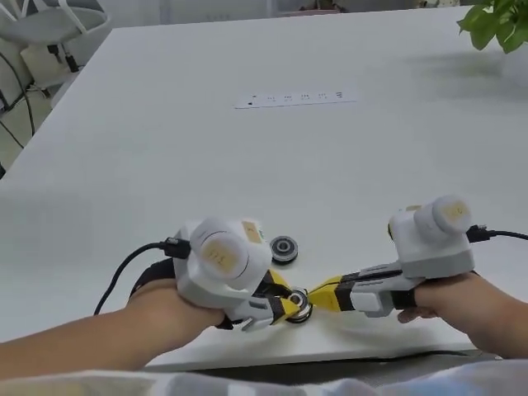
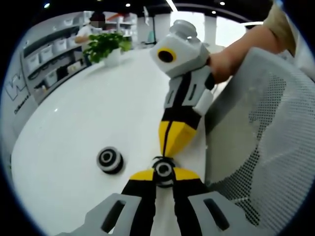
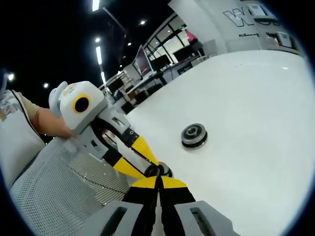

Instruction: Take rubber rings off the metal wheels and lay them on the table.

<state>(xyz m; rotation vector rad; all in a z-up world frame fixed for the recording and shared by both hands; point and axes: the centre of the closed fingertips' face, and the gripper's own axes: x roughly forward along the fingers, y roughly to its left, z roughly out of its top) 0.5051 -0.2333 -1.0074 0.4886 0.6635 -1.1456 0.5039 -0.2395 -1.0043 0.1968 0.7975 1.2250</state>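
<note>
While the left hand-held gripper (image 2: 163, 175) pinches a small wheel (image 1: 298, 304) between its yellow tips, the right hand-held gripper (image 3: 157, 183) faces it from the wheel's other side. Its jaws are pressed together and its tips touch the wheel's rim, though I cannot tell whether they nip the ring. Beyond the held wheel and apart from it, a second wheel (image 1: 284, 248) lies flat on the table (image 1: 247, 148), its black ring on.

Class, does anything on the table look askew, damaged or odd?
Nothing stands out. One wheel lies flat on the table; the left gripper holds the other wheel near the front edge, with the right gripper touching it.
</note>
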